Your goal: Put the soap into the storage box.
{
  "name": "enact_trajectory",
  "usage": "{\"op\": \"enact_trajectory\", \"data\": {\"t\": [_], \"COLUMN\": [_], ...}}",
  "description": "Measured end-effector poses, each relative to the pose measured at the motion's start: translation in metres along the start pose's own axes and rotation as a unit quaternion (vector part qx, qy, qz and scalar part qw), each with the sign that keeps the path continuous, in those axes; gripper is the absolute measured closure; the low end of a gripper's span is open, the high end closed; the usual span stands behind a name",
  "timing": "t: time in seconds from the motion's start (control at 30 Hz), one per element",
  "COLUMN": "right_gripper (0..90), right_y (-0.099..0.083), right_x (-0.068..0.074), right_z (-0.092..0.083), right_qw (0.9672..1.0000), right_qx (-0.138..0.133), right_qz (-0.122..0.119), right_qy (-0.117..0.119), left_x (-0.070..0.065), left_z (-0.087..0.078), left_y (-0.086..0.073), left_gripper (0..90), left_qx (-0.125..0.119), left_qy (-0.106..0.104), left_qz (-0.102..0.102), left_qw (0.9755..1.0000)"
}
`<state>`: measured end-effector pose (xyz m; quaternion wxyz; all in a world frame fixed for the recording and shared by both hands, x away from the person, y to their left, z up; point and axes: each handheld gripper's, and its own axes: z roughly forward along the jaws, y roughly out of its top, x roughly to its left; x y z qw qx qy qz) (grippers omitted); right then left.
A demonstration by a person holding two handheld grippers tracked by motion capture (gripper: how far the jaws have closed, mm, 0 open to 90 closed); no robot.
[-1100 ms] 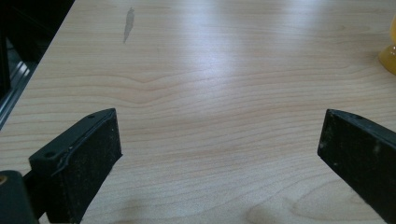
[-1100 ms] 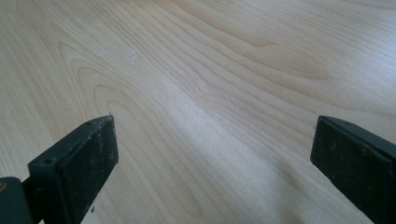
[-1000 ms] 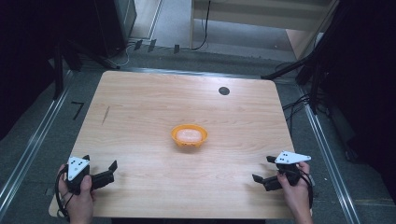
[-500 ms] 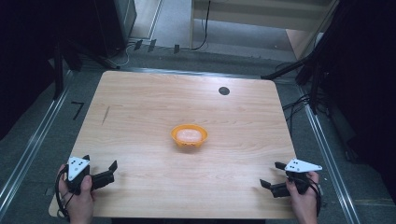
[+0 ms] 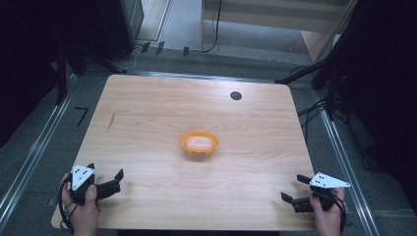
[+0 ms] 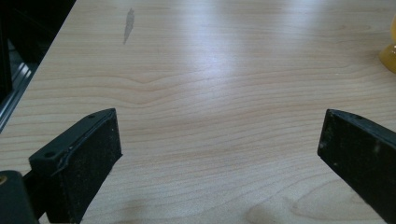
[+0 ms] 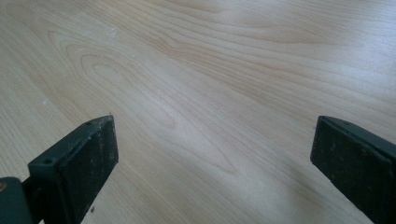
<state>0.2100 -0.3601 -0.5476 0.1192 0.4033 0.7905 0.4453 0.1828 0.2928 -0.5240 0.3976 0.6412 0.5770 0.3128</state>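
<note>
Orange bowl untouched, both grippers parked at the near edge

Orange and small, the bowl [image 5: 199, 143] sits near the middle of the wooden worktop [image 5: 147, 113], holding something pale and pinkish that is too blurred to name. A sliver of its yellow-orange wall also shows at the right edge of the left gripper view [image 6: 388, 56]. Nothing touches it, and bare wood lies all around it

Judging from how things lie, the work on the bowl has not begun. The left gripper [image 5: 117, 178] hovers at the near left corner of the worktop, held in the person's left hand [image 5: 81, 206], and points roughly toward the centre. Its jaws stand wide apart with nothing between them but wood grain. The right gripper [image 5: 294, 189] is at the near right corner, in the right hand [image 5: 327, 214], and its jaws are likewise spread wide and empty. Both are well apart from the bowl

What seems left is everything: a reach across the worktop, a closing of the jaws on the rim or wall, and whatever move follows. The left gripper looks better lined up, since the bowl already shows in its own view

Farther out, a small dark round cap [image 5: 236, 95] is set into the far side of the worktop, and a faint grey smudge [image 5: 111, 121] marks the wood toward the left
</note>
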Motion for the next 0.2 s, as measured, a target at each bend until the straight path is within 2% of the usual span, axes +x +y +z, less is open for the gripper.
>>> {"op": "enact_trajectory", "data": {"t": [0.2], "right_gripper": [1.5], "right_y": [-0.0069], "right_x": [-0.0004], "right_z": [-0.0038], "right_qw": [1.0000], "right_qx": [-0.007], "right_qz": [0.003], "right_qy": [-0.001], "left_x": [-0.0003], "left_z": [0.0000], "left_y": [0.0000], "left_gripper": [0.0], "left_qx": [0.001], "left_qy": [0.001], "left_qz": [0.004], "left_qw": [1.0000]}}
